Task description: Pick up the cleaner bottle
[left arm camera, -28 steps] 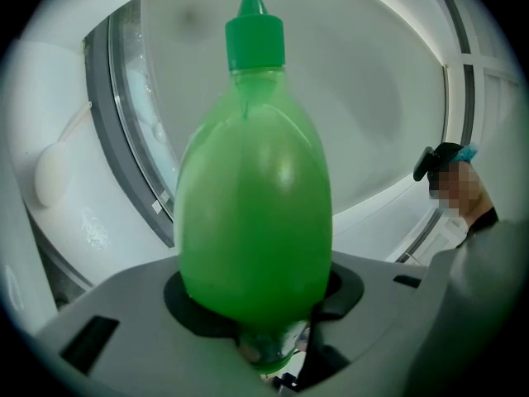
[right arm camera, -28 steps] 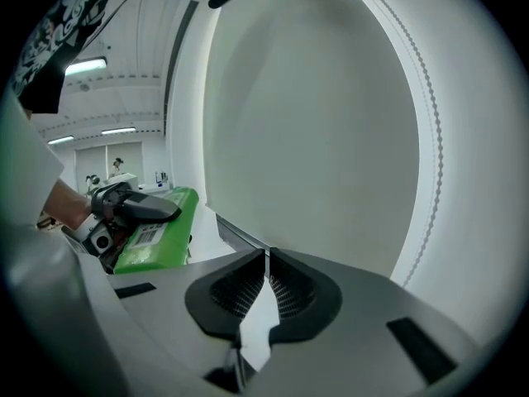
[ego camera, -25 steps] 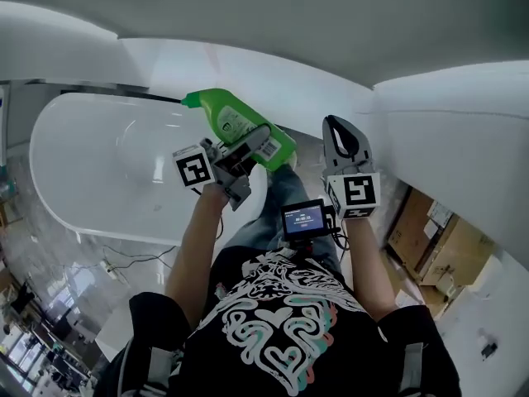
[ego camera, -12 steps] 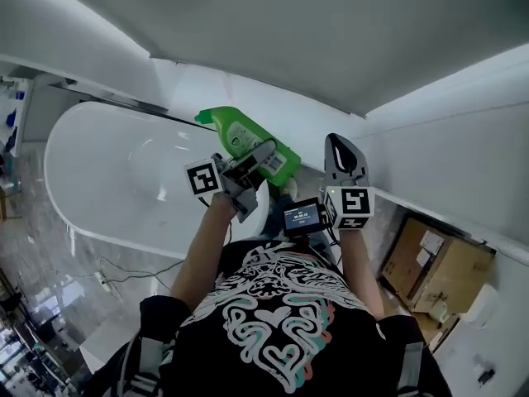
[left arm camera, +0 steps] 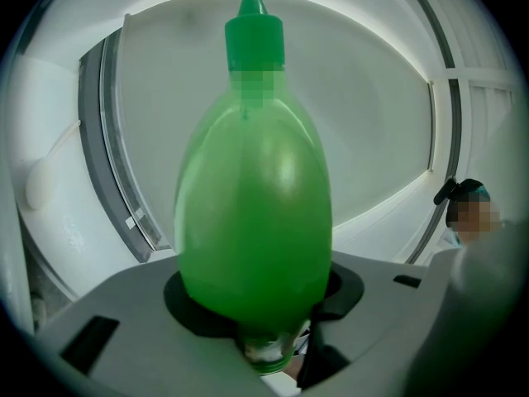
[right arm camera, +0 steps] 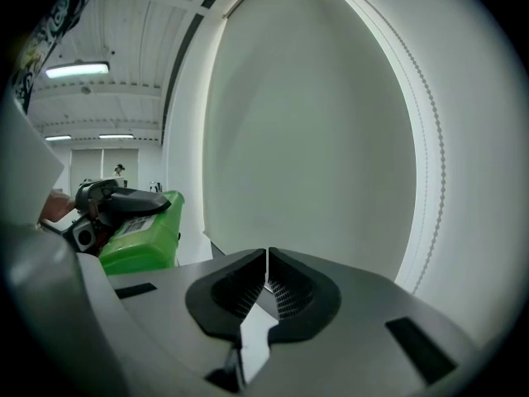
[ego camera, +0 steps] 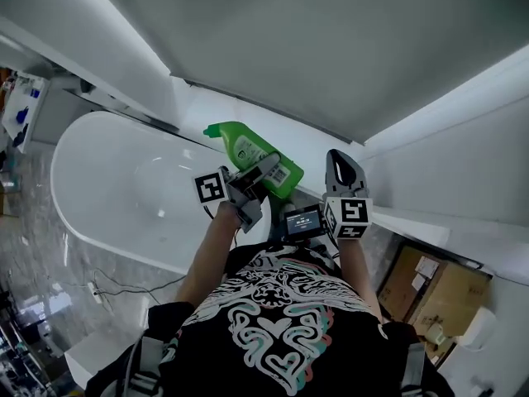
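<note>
The green cleaner bottle (ego camera: 248, 151) with a green cap hangs in the air over the white bathtub (ego camera: 124, 197), and my left gripper (ego camera: 263, 170) is shut on its lower body. In the left gripper view the bottle (left arm camera: 252, 197) fills the middle, cap pointing away, its base between the jaws. To the right, my right gripper (ego camera: 342, 162) is shut and holds nothing; its jaws (right arm camera: 266, 284) meet with no gap. The bottle (right arm camera: 145, 234) also shows at the left of the right gripper view, with the left gripper clamped on it.
A white wall with a lit strip (ego camera: 430, 98) rises just ahead of both grippers. The tub's rim (ego camera: 107, 238) runs below the left arm. Cardboard boxes (ego camera: 421, 279) stand on the floor at lower right. A cable (ego camera: 124, 284) lies on the floor by the tub.
Both grippers have risen, the left one carrying the green bottle up with it. The head view has tilted, showing more of the wall and the tub lower in frame.
</note>
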